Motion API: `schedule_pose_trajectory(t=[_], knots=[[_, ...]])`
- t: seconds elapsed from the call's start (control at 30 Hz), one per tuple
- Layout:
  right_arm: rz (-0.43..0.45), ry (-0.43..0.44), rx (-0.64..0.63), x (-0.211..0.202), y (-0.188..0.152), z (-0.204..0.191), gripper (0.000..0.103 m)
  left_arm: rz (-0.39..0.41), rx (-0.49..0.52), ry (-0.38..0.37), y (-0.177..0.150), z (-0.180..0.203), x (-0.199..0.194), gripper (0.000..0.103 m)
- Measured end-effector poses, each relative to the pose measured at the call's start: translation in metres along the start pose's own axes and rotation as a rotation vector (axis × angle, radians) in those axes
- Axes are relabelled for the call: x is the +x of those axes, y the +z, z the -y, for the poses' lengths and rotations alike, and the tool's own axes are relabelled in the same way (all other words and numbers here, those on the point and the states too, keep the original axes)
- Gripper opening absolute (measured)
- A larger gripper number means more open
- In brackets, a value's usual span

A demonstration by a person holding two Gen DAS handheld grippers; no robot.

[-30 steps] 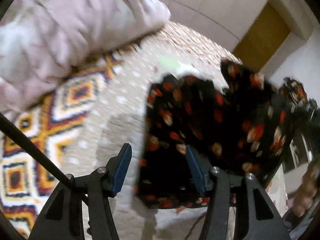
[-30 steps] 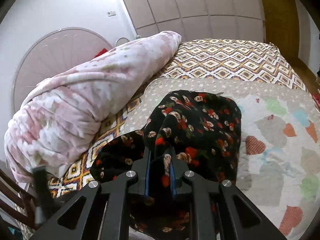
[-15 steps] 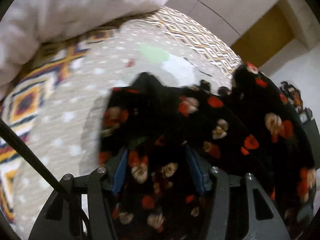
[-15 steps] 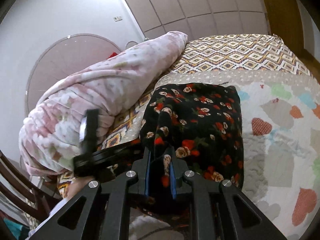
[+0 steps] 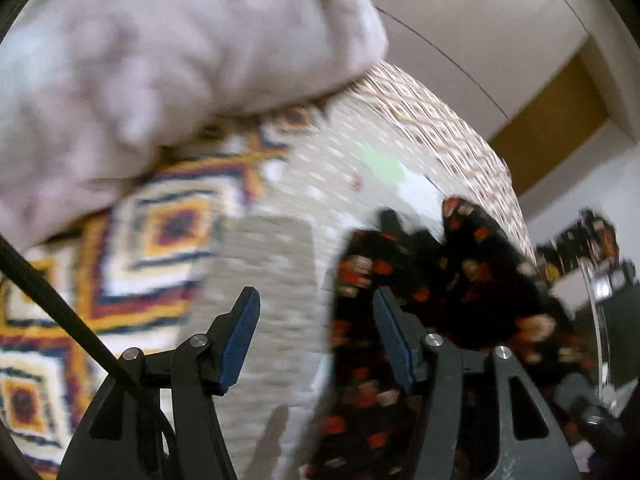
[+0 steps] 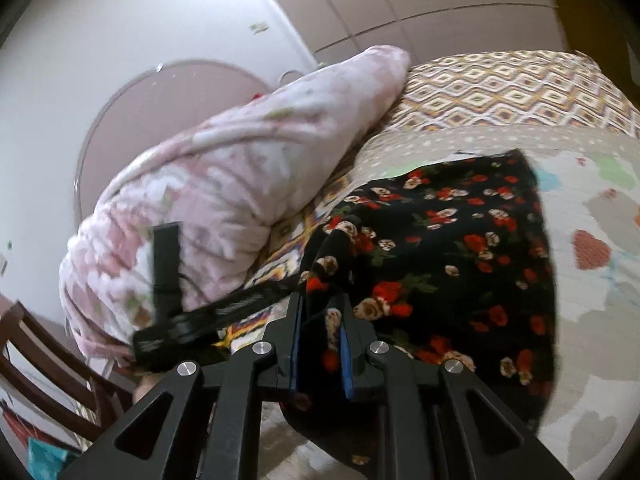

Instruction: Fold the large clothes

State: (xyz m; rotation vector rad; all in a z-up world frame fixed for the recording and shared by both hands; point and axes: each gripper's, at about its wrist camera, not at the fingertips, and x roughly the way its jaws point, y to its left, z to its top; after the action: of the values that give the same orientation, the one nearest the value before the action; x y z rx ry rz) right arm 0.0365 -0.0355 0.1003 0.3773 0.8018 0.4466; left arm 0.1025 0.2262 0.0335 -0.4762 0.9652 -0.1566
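A black garment with red and cream flowers lies partly folded on the bed's quilt. My right gripper is shut on a bunched edge of it at its near left corner. In the left wrist view the same garment hangs blurred at the right. My left gripper is open and empty, with bare quilt between its fingers and the garment's edge just past its right finger. The left gripper's black body shows in the right wrist view, left of the garment.
A big rolled pink floral blanket lies along the left side of the bed. A diamond-patterned bedspread covers the far end. A patchwork quilt lies under the garment. A wooden chair stands at the lower left.
My left gripper had the garment's edge between its open fingers half a second ago; now it has moved left off the cloth. My right gripper keeps its hold and has swung a little.
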Motion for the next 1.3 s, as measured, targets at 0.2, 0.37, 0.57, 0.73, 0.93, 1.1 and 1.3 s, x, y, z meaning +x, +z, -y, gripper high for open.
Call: schedule_pose_trajectory(t=[0.2, 0.37, 0.57, 0.73, 0.93, 1.1, 1.3], knots=[[-0.147, -0.041, -0.119, 0.083, -0.024, -0.031, 0.016, 0.044, -0.013, 0.080, 0.004, -0.041, -0.028, 0.057], [-0.214, -0.085, -0.162, 0.125, -0.049, -0.027, 0.019, 0.047, -0.009, 0.081, 0.001, -0.043, -0.040, 0.057], [-0.142, -0.056, -0.235, 0.067, -0.039, -0.044, 0.051, 0.058, 0.072, 0.010, -0.008, 0.007, -0.050, 0.058], [-0.027, -0.024, -0.202, -0.019, -0.036, -0.023, 0.057, 0.045, 0.170, -0.048, -0.018, 0.053, -0.041, 0.059], [0.019, -0.123, -0.073, -0.062, -0.030, 0.043, 0.058, -0.011, 0.324, 0.036, -0.047, 0.072, -0.003, 0.061], [0.010, -0.129, 0.046, -0.060, -0.019, 0.094, 0.071, -0.008, 0.355, 0.165, -0.066, 0.049, 0.028, 0.068], [-0.010, -0.044, 0.285, -0.024, 0.002, 0.161, 0.085, 0.021, 0.273, 0.023, -0.045, 0.042, -0.002, 0.070]])
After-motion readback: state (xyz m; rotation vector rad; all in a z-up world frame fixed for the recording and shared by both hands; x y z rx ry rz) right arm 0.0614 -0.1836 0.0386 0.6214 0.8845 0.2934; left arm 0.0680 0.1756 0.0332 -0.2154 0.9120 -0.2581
